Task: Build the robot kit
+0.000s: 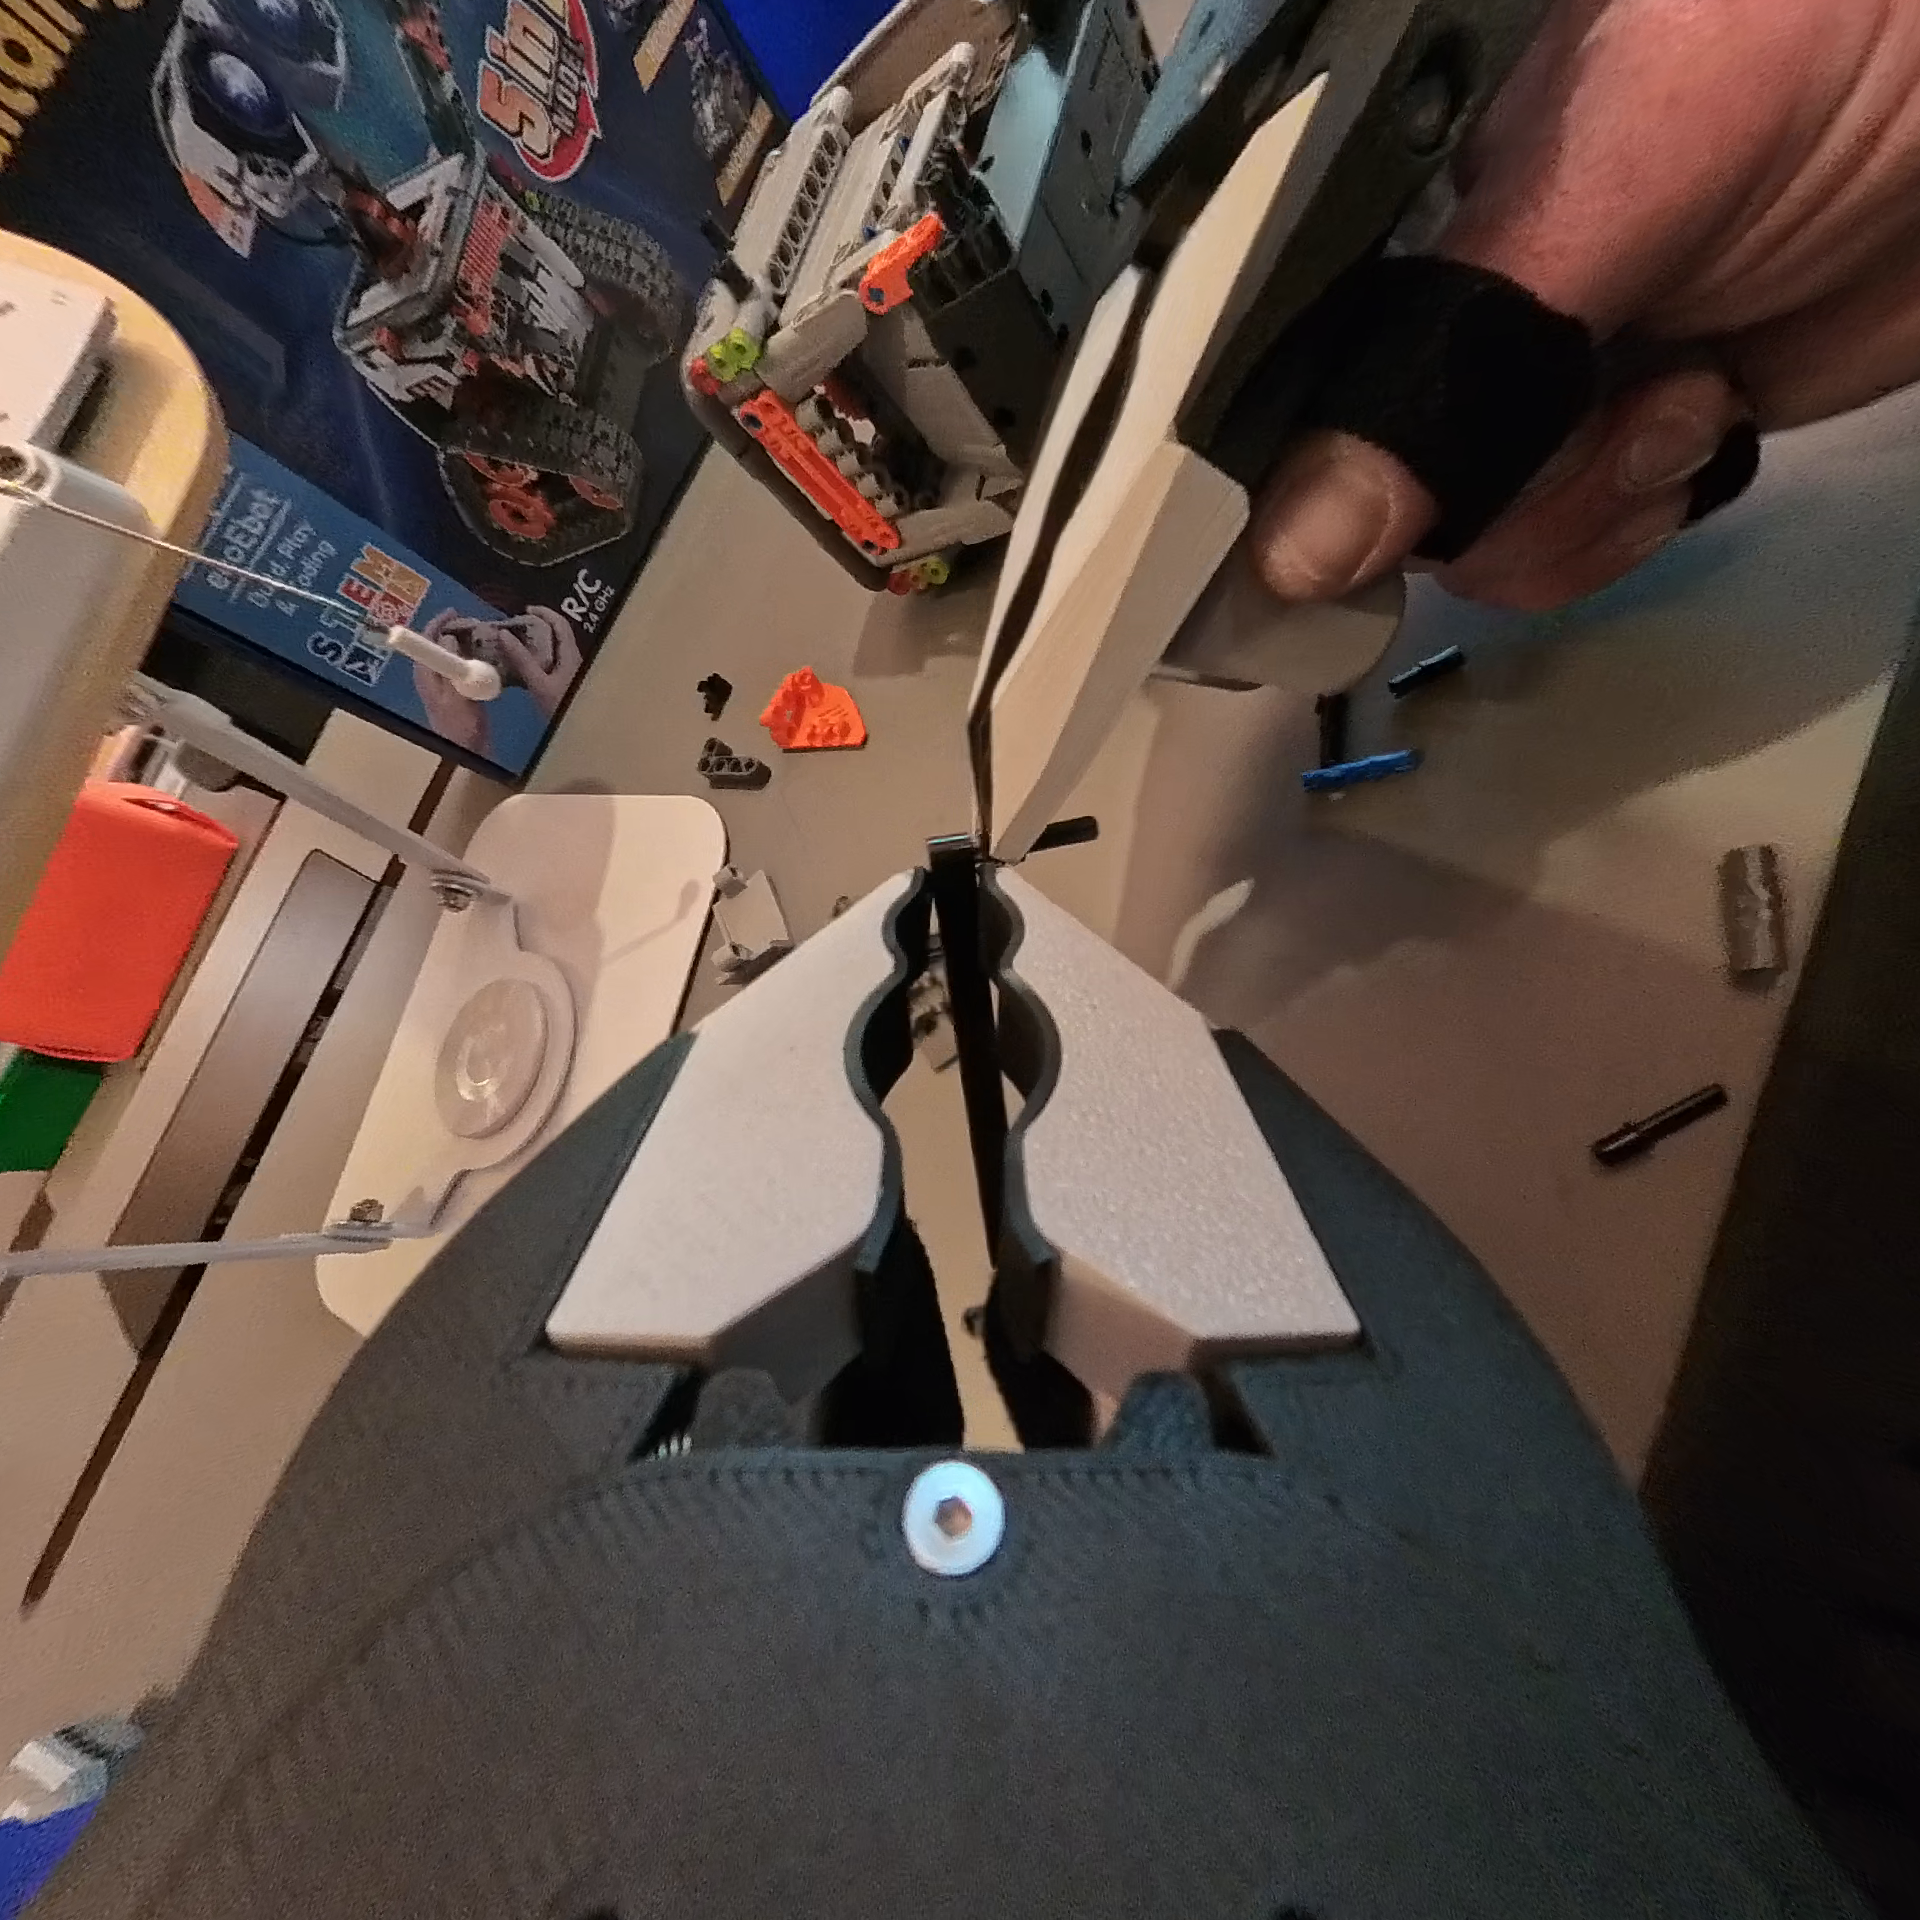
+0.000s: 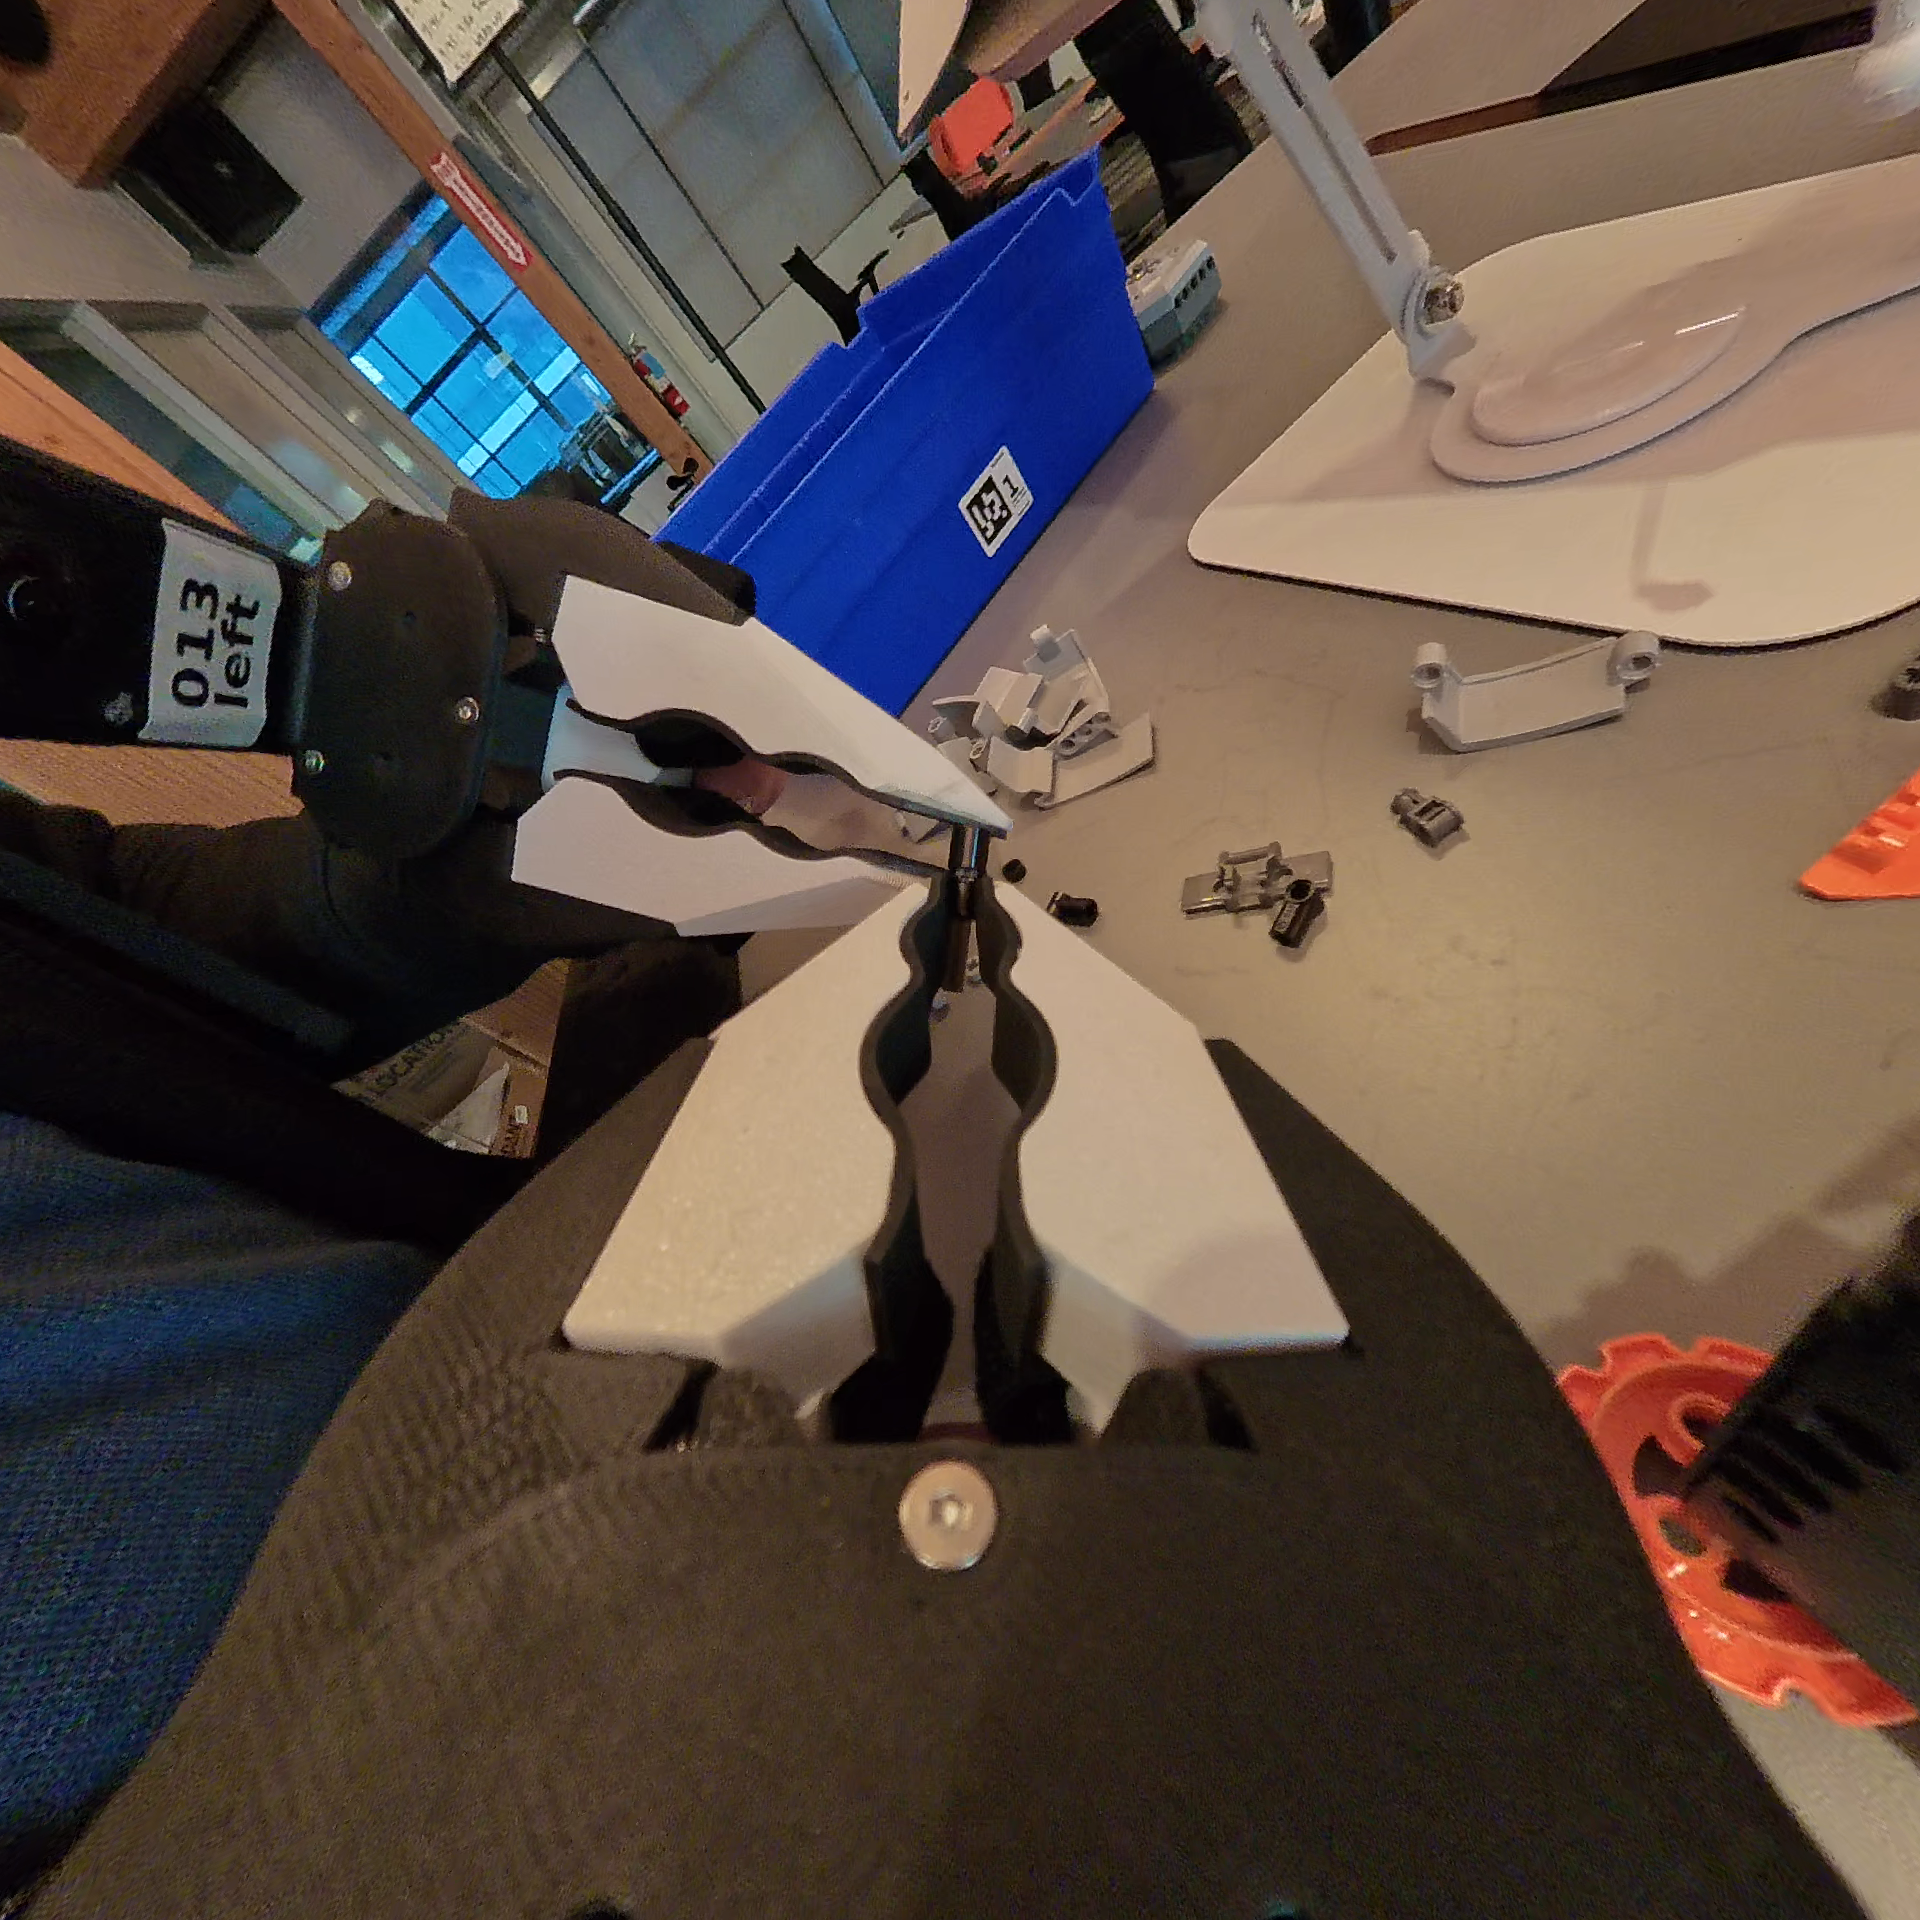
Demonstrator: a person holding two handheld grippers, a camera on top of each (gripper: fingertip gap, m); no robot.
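Two hand-held grippers (image 1: 956,868) (image 2: 961,883) on one black pin (image 2: 964,878)

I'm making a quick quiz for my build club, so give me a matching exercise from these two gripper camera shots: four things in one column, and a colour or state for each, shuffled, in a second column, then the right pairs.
Things
1. storage bin
2. gear wheel
3. left gripper
4. curved bracket

Colour or state
A. orange, at the right edge of the right wrist view
B. light grey, lying alone on the table
C. blue, with a square code sticker
D. shut on a thin black rod

Pairs: 1-C, 2-A, 3-D, 4-B
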